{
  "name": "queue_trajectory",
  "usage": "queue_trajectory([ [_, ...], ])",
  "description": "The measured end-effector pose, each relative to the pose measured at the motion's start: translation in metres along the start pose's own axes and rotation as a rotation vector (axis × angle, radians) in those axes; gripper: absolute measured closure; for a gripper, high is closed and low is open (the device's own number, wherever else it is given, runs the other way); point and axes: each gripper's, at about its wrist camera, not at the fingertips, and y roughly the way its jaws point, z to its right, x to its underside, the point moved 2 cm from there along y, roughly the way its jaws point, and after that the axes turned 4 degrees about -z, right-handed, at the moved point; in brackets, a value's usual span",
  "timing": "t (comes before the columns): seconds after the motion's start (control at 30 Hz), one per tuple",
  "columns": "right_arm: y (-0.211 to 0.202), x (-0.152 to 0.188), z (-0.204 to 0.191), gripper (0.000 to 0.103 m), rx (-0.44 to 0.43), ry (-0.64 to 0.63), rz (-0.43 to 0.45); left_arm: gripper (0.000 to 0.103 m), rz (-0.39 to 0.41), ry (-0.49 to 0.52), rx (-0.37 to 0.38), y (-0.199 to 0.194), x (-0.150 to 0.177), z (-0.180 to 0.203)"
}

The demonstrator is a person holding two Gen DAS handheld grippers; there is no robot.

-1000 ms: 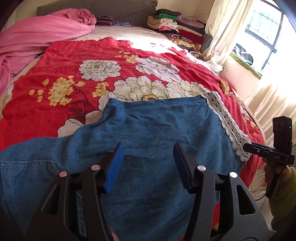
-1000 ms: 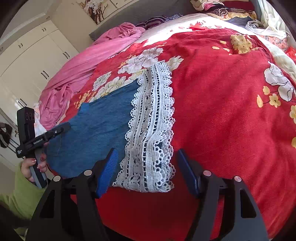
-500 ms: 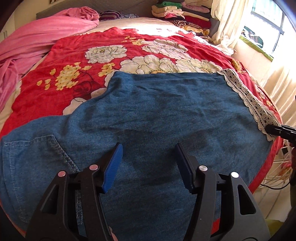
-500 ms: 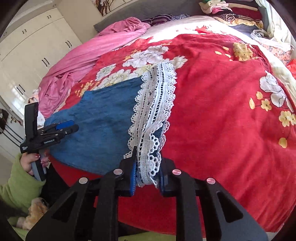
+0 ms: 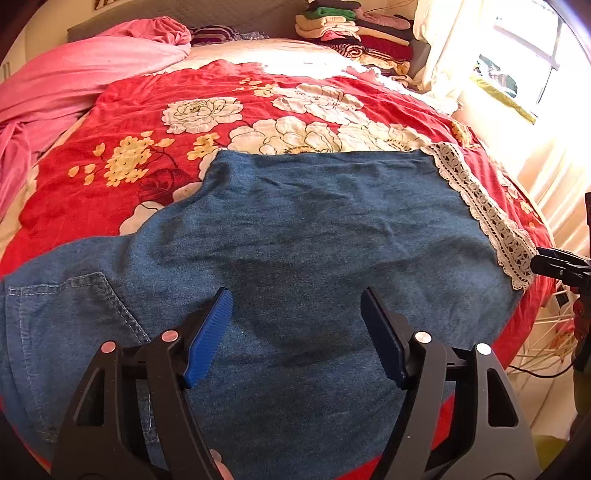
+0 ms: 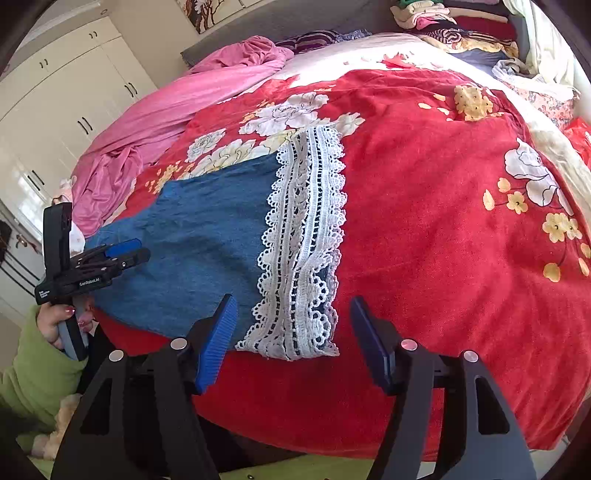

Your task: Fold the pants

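Blue denim pants (image 5: 295, 251) with a white lace hem (image 5: 484, 218) lie flat on a red floral blanket (image 5: 155, 122). A back pocket (image 5: 66, 317) shows at lower left. My left gripper (image 5: 297, 321) is open and empty just above the middle of the pants. In the right wrist view the pants (image 6: 207, 240) and lace hem (image 6: 306, 251) lie at the bed's near edge. My right gripper (image 6: 293, 332) is open, its fingers on either side of the lace corner, not holding it. The left gripper also shows at the far left of the right wrist view (image 6: 125, 254).
A pink sheet (image 5: 74, 81) is bunched at the bed's far left. Stacked folded clothes (image 5: 351, 33) sit at the headboard corner. Curtains and a window (image 5: 517, 74) are on the right. White wardrobes (image 6: 55, 110) stand beyond the bed.
My right gripper closed on the lace hem half a second ago and has now opened and let it go. The pants now lie flatter. My left gripper stayed open over the pants.
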Motion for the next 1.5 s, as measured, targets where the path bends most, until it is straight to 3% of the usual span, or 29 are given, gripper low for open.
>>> queue_trajectory([
  [0.43,-0.036,-0.009,-0.009,0.012,0.032,-0.011,0.142,0.025,0.051,0.039,0.046,-0.029,-0.015,0.021],
  [0.83,-0.035,-0.014,-0.008,0.011,0.050,-0.003,0.158,0.023,0.062,0.044,0.097,-0.021,-0.058,0.027],
  [1.3,-0.010,-0.007,-0.002,0.011,0.029,0.028,0.094,0.023,0.038,0.146,0.233,0.036,-0.130,0.062],
  [1.5,0.002,-0.005,0.000,0.011,0.008,0.051,0.064,0.023,-0.065,0.195,0.293,0.078,-0.148,0.086],
])
